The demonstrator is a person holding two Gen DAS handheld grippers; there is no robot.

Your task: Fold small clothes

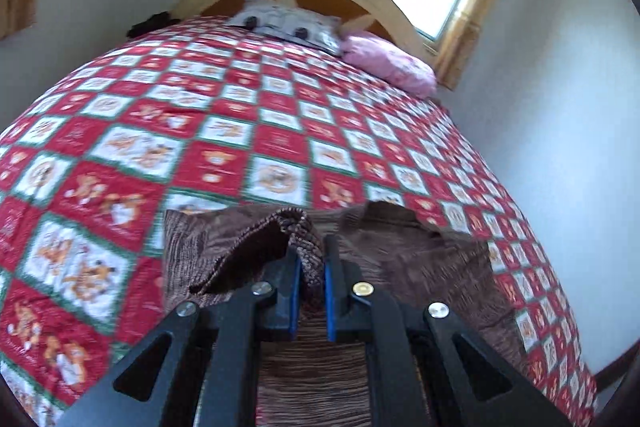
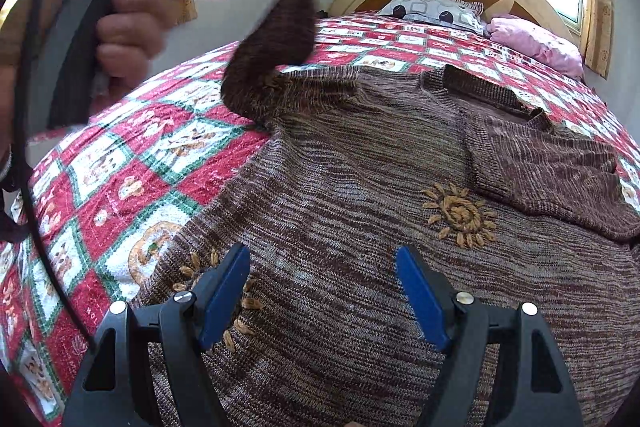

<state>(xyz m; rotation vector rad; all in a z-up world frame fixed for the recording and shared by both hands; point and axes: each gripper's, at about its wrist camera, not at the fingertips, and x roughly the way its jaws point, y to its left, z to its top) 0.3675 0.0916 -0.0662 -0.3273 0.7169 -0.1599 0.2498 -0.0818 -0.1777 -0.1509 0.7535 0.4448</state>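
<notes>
A person's hand (image 2: 120, 23) is holding the left hand-held gripper (image 1: 311, 267) up left of the brown knit sweater (image 2: 360, 187), its blue pads pinching the sleeve (image 2: 276, 47), which is hanging in a blurred arc, probably by its cuff. The sweater is lying flat on the red checked quilt (image 2: 120, 167) of the bed. The right hand-held gripper (image 2: 324, 291) is hovering over the sweater's lower part, fingers spread, nothing between them.
</notes>
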